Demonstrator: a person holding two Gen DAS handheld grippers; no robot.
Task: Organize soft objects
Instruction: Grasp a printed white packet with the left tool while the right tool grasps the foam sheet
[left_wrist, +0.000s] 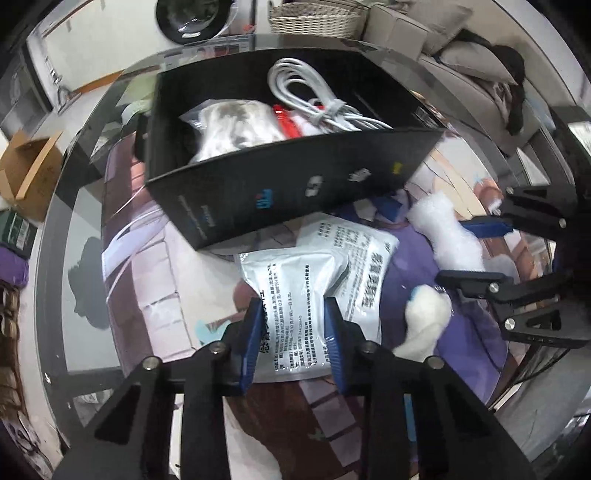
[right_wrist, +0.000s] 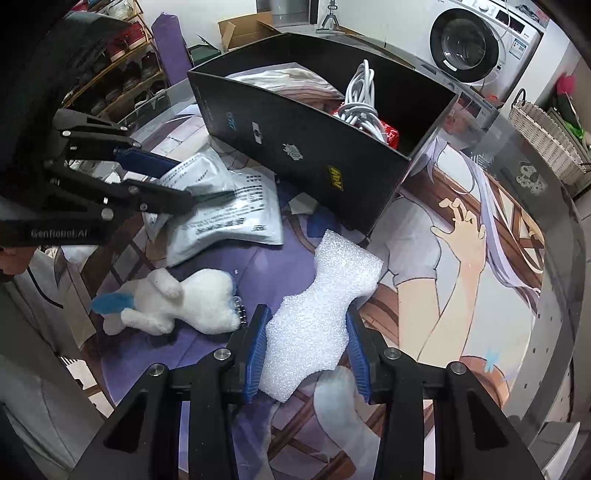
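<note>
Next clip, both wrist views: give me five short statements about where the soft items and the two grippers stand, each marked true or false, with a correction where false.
1. The left gripper is shut on a silver pouch. True.
2. The right gripper holds the plush toy. False: it is shut on the foam piece; the toy lies loose on the mat.
3. A white cable lies in the black box. True.
4. The box is empty. False: it holds the cable, a bag and something red.
5. The foam piece is in the box. False: it is outside, on the mat.
</note>
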